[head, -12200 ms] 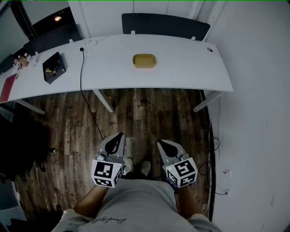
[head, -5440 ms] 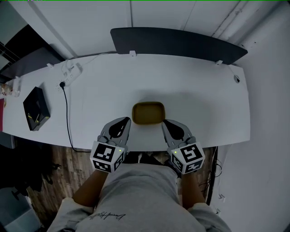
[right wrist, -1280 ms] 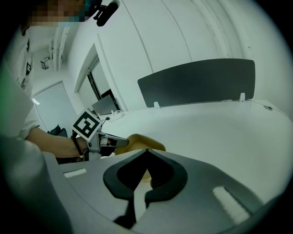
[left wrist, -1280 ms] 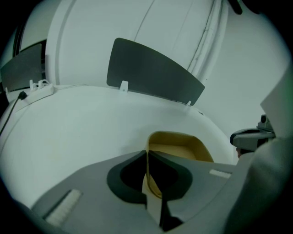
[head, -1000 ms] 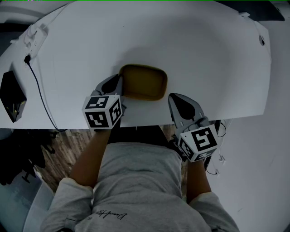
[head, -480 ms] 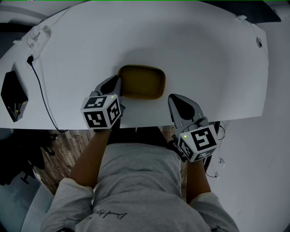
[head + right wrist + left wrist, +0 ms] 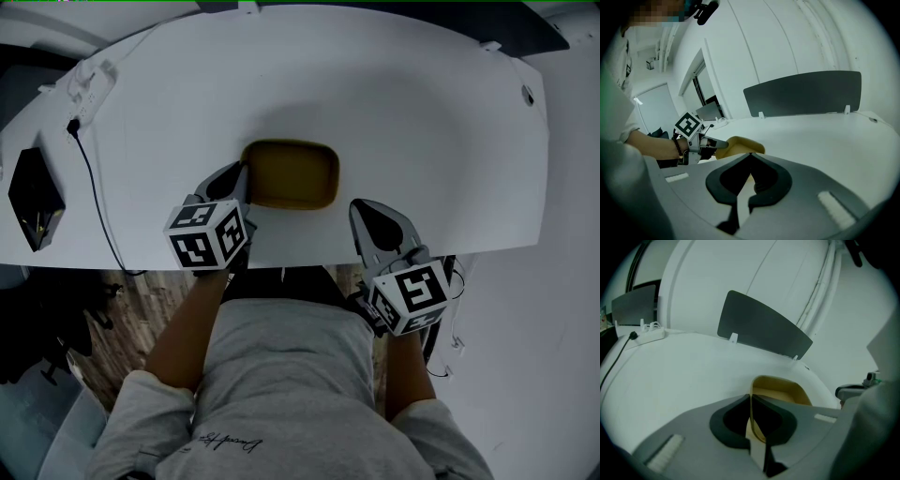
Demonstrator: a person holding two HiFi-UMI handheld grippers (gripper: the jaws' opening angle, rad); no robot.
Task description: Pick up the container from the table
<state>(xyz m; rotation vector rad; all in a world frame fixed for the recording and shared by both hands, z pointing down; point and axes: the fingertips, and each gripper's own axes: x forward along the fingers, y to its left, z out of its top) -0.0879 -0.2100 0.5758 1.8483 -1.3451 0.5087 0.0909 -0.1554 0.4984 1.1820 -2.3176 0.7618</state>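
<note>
Yellow-brown, shallow container with rounded corners is by the near edge of the wide white tabletop. Your left gripper is clamped on its left wall. Your right gripper hangs near its right side, jaws together, holding nothing.

Soft, even indoor light, no glare. Head view: white table bright, w/ faint shadow halo round container; floor at lower left v. dark. 2 gripper views: heavy fisheye, black vignette at corners, close foreground slightly out of focus.
</note>
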